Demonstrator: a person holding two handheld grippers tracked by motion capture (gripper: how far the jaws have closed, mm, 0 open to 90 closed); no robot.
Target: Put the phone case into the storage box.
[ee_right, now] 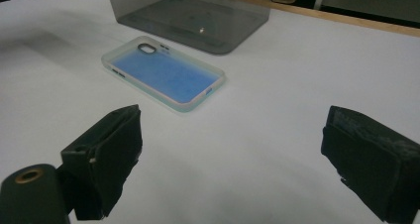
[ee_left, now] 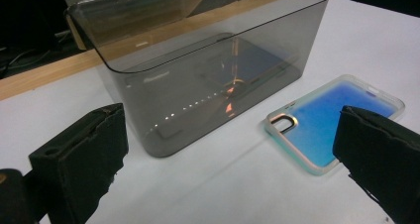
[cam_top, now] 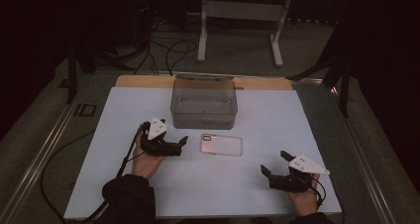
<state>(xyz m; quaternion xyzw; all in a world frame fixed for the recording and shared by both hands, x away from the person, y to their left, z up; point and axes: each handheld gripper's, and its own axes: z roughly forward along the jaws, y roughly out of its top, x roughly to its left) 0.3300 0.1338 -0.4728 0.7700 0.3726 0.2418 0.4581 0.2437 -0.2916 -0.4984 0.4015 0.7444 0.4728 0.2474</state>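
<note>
Nearest, at the right, the right gripper [cam_top: 274,164] rests on the white table sheet [cam_top: 277,115], jaws spread wide and empty. Farther left, the left gripper [cam_top: 182,143] is likewise wide open, holding nothing. Between them lies the clear, blue-tinted rectangular phone case [cam_top: 222,144], flat, long axis left-right, camera cutout leftward. Just beyond stands the smoky translucent plastic box [cam_top: 203,103].

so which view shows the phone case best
The right gripper view: the whole phone case lies flat in plain sight, camera cutout and blue inside clear. The left gripper view has one corner of it behind a jaw. The high view shows it whole but small and pale, in front of the grey bin.
</note>
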